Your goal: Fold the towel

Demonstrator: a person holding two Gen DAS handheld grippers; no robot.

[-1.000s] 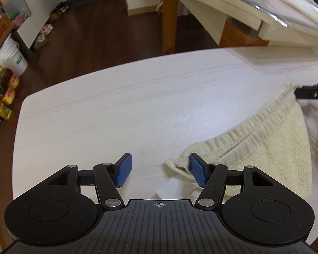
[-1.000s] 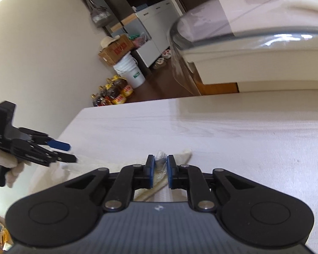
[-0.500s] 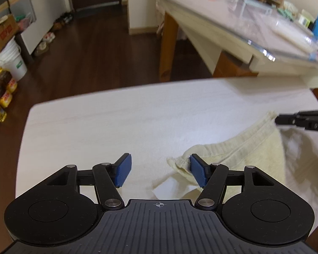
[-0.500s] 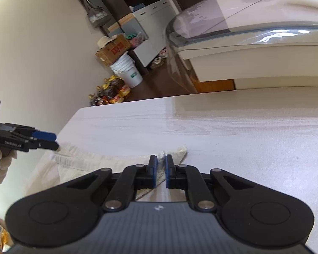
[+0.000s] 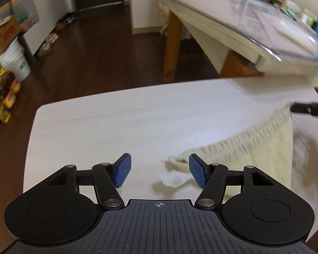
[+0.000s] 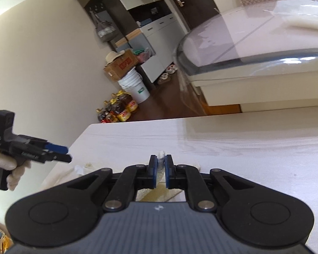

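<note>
While lifted off the white tabletop [image 5: 108, 127], cream towel [image 5: 254, 146] stretched corner to corner, long axis running toward right gripper [image 6: 161, 172], corner pinched there; left gripper [image 5: 159, 172] spread wide, near corner just beside one pad; bare table left ahead.

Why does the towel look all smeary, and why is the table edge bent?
In the left wrist view the towel and the far glass table are streaked by motion blur, while the left gripper stays sharp. In the right wrist view things look crisper, with glare on the glass tabletop. Both views bend the white table's edges because the lens is a fisheye.
</note>
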